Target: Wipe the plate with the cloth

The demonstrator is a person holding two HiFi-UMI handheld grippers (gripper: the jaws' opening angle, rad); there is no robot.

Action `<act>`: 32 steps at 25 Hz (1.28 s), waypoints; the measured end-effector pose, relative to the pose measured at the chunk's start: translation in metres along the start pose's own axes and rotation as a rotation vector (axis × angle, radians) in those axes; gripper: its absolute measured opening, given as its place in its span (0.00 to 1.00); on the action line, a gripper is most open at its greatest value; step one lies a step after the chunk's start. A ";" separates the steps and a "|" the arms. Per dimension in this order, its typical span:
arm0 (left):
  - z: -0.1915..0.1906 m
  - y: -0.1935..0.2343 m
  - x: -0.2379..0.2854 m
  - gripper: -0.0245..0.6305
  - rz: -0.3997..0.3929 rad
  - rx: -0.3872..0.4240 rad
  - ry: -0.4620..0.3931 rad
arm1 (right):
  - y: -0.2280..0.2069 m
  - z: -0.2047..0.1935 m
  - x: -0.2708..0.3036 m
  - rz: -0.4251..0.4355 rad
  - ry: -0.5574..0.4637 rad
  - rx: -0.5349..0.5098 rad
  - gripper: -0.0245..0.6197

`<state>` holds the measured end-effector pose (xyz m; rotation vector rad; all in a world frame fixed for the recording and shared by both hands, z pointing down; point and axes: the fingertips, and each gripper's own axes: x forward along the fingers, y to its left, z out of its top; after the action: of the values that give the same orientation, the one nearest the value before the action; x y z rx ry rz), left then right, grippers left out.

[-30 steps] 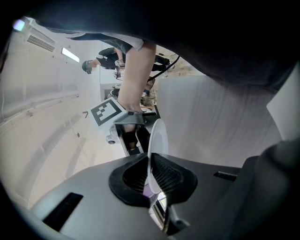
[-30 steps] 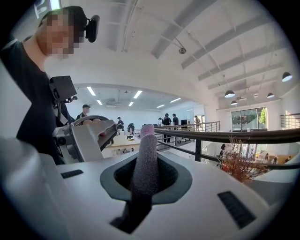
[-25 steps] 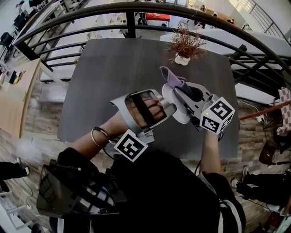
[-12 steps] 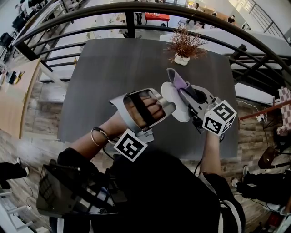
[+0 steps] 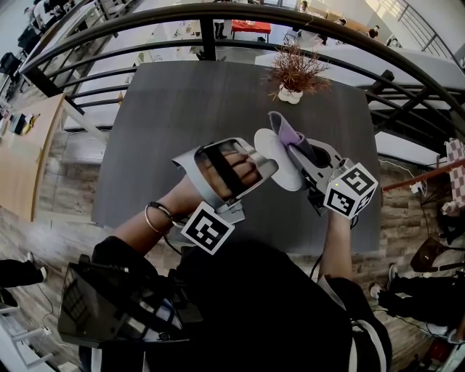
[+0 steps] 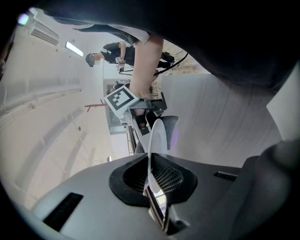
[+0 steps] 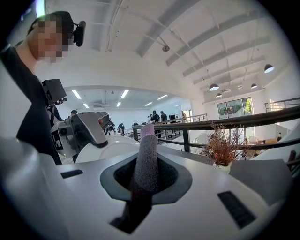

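A white plate (image 5: 278, 161) is held above the dark table, edge-on in the left gripper view (image 6: 154, 140). My left gripper (image 5: 263, 166) is shut on its rim, which sits between the black pads (image 6: 168, 178). My right gripper (image 5: 296, 150) is shut on a folded grey-purple cloth (image 5: 285, 132), which stands upright between its jaws (image 7: 146, 154). The cloth (image 6: 171, 130) lies against the plate's right-hand face. In the right gripper view the plate (image 7: 110, 146) and the left gripper (image 7: 86, 127) show behind the cloth at left.
The dark grey table (image 5: 174, 109) lies below both hands. A dried plant in a small white pot (image 5: 293, 74) stands at its far edge, just beyond the cloth. A black curved railing (image 5: 218, 14) runs behind the table. The person's dark sleeves fill the near side.
The cloth has shifted a little across the plate's face, and the plate has edged slightly up and left in the head view. Both hands stay in about the same place.
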<state>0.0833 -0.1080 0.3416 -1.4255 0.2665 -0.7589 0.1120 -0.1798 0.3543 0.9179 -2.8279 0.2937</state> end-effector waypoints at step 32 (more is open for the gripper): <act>-0.035 -0.006 0.006 0.07 -0.005 -0.106 0.092 | 0.016 0.027 -0.011 0.023 -0.083 -0.029 0.10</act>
<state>0.0653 -0.1390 0.3431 -1.4932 0.3785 -0.8261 0.1093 -0.1673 0.3233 0.9131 -2.9118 0.2210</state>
